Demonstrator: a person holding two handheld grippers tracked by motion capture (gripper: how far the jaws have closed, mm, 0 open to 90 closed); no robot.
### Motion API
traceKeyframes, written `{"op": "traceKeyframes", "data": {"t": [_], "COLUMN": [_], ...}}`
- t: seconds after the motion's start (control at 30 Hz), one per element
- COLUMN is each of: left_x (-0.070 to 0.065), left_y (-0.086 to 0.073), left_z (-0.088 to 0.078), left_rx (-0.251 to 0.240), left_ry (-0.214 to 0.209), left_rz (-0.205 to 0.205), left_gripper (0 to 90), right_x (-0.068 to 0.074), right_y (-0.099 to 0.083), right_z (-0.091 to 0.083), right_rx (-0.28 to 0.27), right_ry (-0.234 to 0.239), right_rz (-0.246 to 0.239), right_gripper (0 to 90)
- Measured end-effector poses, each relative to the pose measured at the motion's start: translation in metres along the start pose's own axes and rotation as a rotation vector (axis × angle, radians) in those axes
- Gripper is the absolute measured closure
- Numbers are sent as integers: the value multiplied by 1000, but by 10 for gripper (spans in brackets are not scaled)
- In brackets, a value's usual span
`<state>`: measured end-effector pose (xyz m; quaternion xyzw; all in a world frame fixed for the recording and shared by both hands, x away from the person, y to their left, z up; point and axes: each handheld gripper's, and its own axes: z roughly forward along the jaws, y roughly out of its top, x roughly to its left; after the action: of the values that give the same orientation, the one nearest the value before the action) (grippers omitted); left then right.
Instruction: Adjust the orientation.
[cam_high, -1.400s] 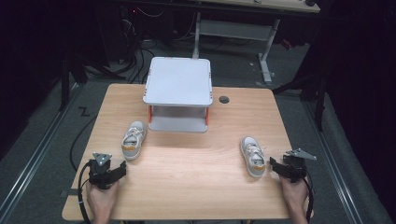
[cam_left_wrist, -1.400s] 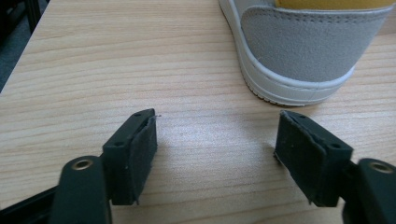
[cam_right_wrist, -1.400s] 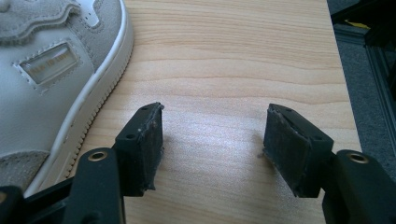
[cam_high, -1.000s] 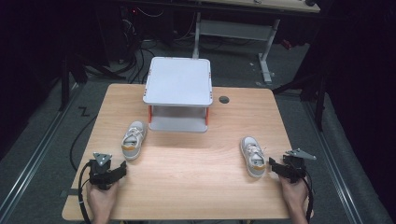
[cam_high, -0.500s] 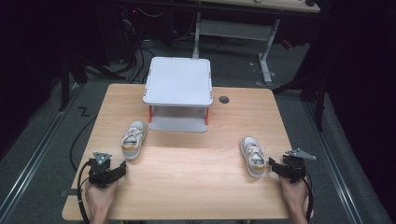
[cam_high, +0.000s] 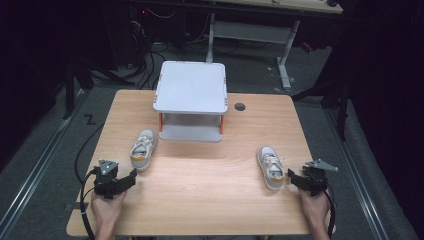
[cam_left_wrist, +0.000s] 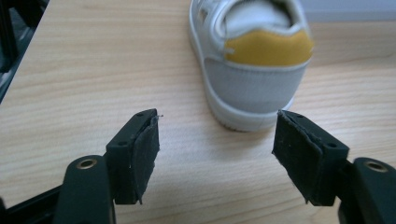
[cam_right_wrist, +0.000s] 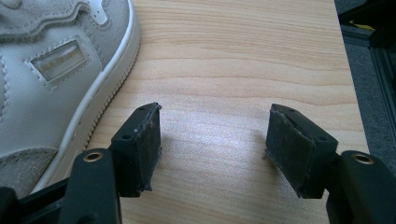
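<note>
Before open tongs (cam_left_wrist: 217, 140), yellow-heeled white sneaker (cam_left_wrist: 252, 60)

High view overhead; gripper views close, sharing table (cam_high: 200, 170).

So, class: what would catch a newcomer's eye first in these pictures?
Two small white shoes on the wooden table: the left shoe, with its yellow heel, lies just ahead of the open left claw, and the right shoe lies beside the open right claw. Behind them, at the table's far edge, stands a grey two-level shelf on orange legs.
</note>
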<state>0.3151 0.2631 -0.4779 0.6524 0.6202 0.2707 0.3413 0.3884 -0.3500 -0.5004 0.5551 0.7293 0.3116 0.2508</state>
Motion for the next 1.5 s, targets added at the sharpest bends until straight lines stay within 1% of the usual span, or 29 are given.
{"op": "traceKeyframes", "data": {"t": [0.07,0.1,0.27,0.37,0.47,0.53,0.6,0.7,0.77,0.83,0.87,0.93,0.97,1.1,1.2,1.23,1.33,1.5], "left_x": [-2,-4,-9,-11,-11,-10,-8,-4,-1,1,2,4,5,6,6,6,6,4], "left_y": [4,8,22,35,48,55,60,68,72,74,74,74,74,74,73,73,73,73], "left_z": [-3,-5,-8,-8,-3,2,7,15,21,29,34,40,44,46,46,46,47,54], "left_rx": [-5,-7,-24,-40,-41,-28,-13,26,59,87,112,128,132,132,133,133,137,155], "left_ry": [13,20,1,-9,4,16,16,25,24,27,30,34,24,8,1,2,-7,-4], "left_rz": [24,45,66,66,54,49,47,52,63,67,70,72,68,70,80,92,97,104], "left_gripper": [331,334,339,348,365,373,378,393,407,419,422,428,429,447,464,470,481,528], "right_x": [0,0,0,0,0,0,0,0,0,0,0,0,0,1,0,1,1,1], "right_y": [0,0,0,0,0,0,0,0,0,0,0,0,0,0,0,0,0,0], "right_z": [0,0,0,0,0,0,0,0,0,0,0,0,0,0,0,0,0,0], "right_rx": [0,0,0,0,0,0,0,0,0,0,0,-1,-1,0,-1,0,0,0], "right_ry": [0,0,-1,-1,-1,-2,-2,-1,-2,-2,-1,-1,-1,-1,0,-1,-1,-1], "right_rz": [0,0,0,0,1,2,2,0,2,1,1,0,0,3,-1,3,3,3], "right_gripper": [353,353,353,353,353,353,353,353,353,353,353,353,352,352,352,352,352,352]}}
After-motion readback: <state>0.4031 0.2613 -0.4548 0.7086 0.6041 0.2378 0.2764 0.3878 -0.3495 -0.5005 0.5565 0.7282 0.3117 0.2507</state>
